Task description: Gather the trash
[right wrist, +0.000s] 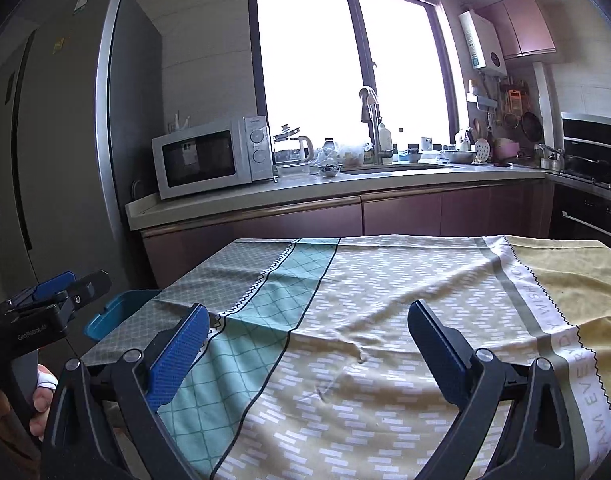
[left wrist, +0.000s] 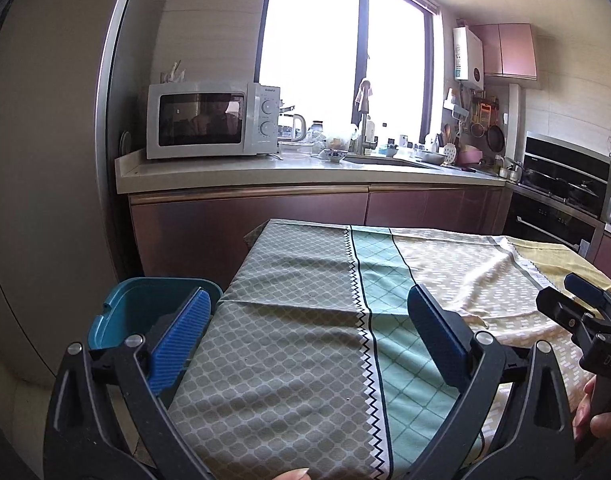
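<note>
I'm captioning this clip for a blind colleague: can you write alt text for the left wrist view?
The left gripper hangs open and empty over a table draped in a patterned tablecloth, with a teal bin beside the table's left edge. At right, the right gripper enters, held by a hand. Behind is a kitchen counter with a white microwave under a bright window.

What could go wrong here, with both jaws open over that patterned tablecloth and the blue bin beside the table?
1. The tablecloth lies loose and wrinkled; jaws closing low could pinch and drag it.
2. The blue bin sits low off the table's edge, partly hidden by the left gripper, so a drop might miss it.
3. The right gripper is close alongside the left; they could knock together.
</note>
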`<state>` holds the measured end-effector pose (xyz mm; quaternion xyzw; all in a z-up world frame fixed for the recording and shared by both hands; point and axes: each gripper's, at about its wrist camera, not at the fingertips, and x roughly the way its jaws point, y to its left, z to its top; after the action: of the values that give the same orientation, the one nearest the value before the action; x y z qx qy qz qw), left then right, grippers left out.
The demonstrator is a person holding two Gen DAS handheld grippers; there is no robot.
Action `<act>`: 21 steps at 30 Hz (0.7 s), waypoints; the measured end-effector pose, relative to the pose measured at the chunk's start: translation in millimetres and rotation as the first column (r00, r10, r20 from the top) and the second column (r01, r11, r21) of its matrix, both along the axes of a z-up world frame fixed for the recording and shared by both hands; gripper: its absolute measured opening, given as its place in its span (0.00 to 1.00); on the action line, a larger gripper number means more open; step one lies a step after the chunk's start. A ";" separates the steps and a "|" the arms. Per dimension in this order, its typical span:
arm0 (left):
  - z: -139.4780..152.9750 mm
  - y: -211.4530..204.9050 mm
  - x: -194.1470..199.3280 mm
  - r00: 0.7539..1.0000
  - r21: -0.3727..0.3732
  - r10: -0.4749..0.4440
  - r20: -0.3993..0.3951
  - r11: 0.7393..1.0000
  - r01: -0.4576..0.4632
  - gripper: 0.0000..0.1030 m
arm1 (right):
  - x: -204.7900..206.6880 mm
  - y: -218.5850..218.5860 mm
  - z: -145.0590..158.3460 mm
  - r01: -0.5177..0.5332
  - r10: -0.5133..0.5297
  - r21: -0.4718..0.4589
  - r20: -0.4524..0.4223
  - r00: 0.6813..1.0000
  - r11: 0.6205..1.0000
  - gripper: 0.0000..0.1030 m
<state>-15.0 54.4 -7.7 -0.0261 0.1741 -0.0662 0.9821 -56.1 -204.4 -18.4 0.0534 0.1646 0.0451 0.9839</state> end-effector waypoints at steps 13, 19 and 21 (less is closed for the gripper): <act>2.7 -5.4 -7.6 0.999 0.021 0.020 0.037 1.000 -0.021 0.94 | -12.5 -15.9 2.7 0.052 -0.052 0.012 0.032 0.998 0.999 0.94; 3.1 -6.1 -9.1 0.999 0.028 0.024 0.048 0.999 -0.026 0.94 | -13.9 -18.5 2.7 0.064 -0.064 0.013 0.034 0.997 0.998 0.94; 3.7 -7.9 -10.8 0.998 0.034 0.021 0.054 0.999 -0.023 0.94 | -13.8 -19.0 3.2 0.065 -0.066 0.012 0.035 0.997 0.998 0.94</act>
<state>-25.8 46.5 -4.0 -0.0093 0.1483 -0.0529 0.9875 -70.0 -223.5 -15.1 0.0632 0.1450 0.0147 0.9873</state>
